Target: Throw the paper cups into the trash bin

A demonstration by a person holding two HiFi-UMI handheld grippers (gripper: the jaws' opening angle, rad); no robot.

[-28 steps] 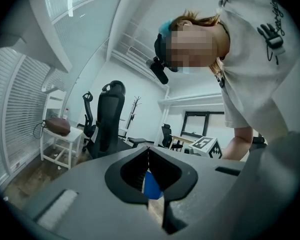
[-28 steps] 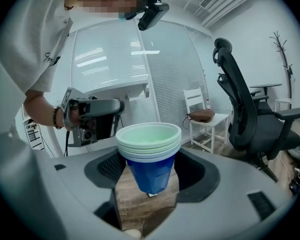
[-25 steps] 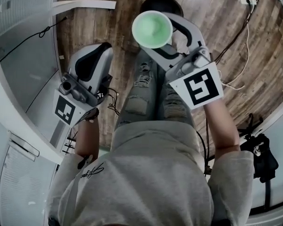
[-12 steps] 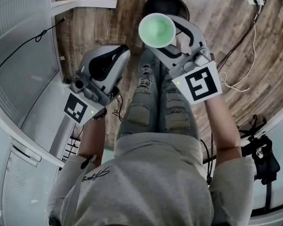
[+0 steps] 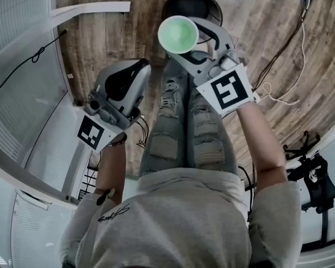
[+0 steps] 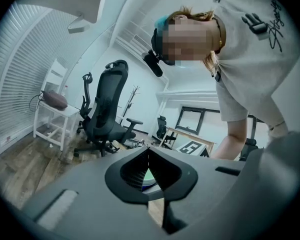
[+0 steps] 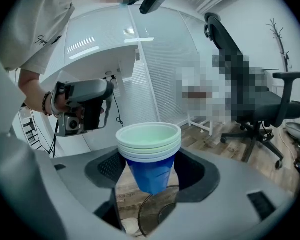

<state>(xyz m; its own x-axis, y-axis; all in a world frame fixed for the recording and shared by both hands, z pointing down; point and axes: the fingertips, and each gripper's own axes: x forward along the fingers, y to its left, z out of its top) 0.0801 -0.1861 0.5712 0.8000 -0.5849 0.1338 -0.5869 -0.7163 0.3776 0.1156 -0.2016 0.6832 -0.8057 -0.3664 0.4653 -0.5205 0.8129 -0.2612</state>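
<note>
Paper cups upright in right claw, over trash bin

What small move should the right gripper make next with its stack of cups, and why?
Probably a short push forward. The right gripper is shut on the paper cups, and the trash bin sits just beyond and below them, so centring the stack over its opening before release seems sensible.

an office. beyond the left gripper's jaws stand a black office chair, a coat stand and a wooden desk on a wood-plank floor, with window blinds to their left. right of the right gripper's jaws stands a second office chair.
</note>
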